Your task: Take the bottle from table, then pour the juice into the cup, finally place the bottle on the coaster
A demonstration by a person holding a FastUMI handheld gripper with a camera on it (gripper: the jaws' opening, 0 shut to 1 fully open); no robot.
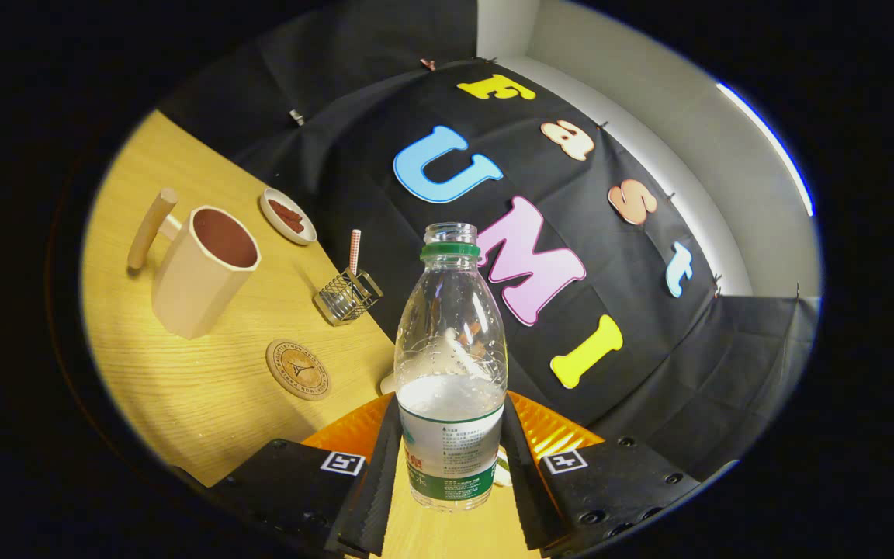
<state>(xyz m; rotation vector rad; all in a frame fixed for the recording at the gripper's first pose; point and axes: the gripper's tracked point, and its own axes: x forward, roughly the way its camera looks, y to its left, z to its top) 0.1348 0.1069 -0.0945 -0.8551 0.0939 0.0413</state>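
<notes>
We see claw (451, 473) clamped on clear ribbed plastic bottle (451, 365), uncapped, half full | faceted cup (202, 272) | round cork coaster (299, 369) | woodgrain table (183, 388)

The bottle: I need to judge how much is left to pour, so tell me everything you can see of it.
The bottle is clear plastic with a green neck ring and no cap, its mouth open. A white and green label wraps its lower body. Pale liquid fills it to just above the label; droplets cling inside the empty upper part. It is tilted relative to the table, held between the fingers of the claw, which press its labelled sides.
</notes>
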